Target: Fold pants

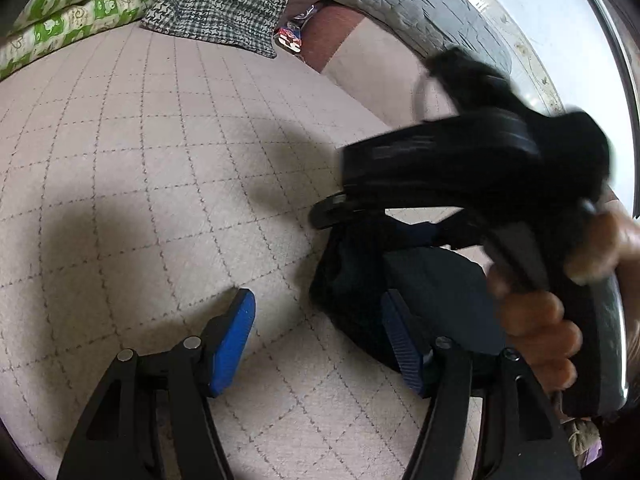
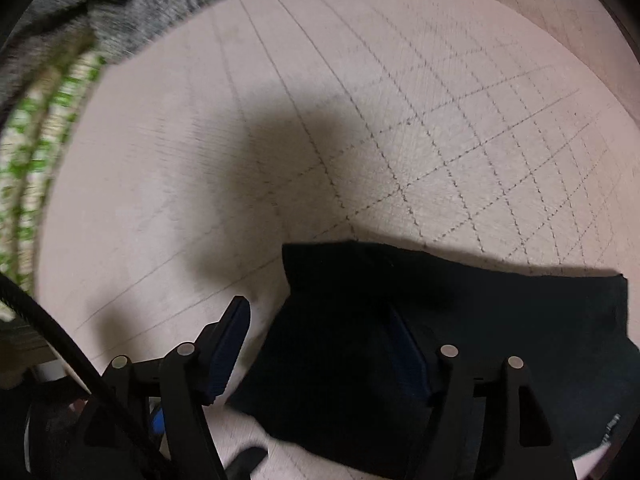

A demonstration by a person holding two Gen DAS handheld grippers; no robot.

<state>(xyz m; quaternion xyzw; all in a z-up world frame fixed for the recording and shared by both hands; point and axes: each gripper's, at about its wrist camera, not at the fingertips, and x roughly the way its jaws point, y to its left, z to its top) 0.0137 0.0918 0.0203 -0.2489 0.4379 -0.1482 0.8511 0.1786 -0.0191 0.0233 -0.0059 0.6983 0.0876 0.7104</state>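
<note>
pants: dark pants [image 2: 440, 344] lie bunched into a compact, already folded-looking bundle on the checked sheet [image 2: 400, 120], at the near right of both views.
long axis: judged to run left to right in the right wrist view, the far edge nearly straight; the folds inside the dark cloth cannot be made out.
key relation: the bundle sits right under the right gripper [image 2: 320, 348]; from the left gripper [image 1: 320, 340] it lies off to the right, only the right finger reaching over its edge.
nearer hand: the right one, I judge.
right jaws: spread wide, holding nothing; left pad over bare sheet, right pad over the cloth.
left jaws: also wide and empty; left pad over sheet.
pose: both grippers tilt down toward the sheet; the right hand [image 1: 560, 320] grips its handle just beside the left gripper, its image blurred.
next move: probably a close on the bundle's near left edge.
background: a houndstooth cloth [image 1: 224, 8] and green-patterned bedding [image 1: 76, 12] lie far left, well apart.
</note>
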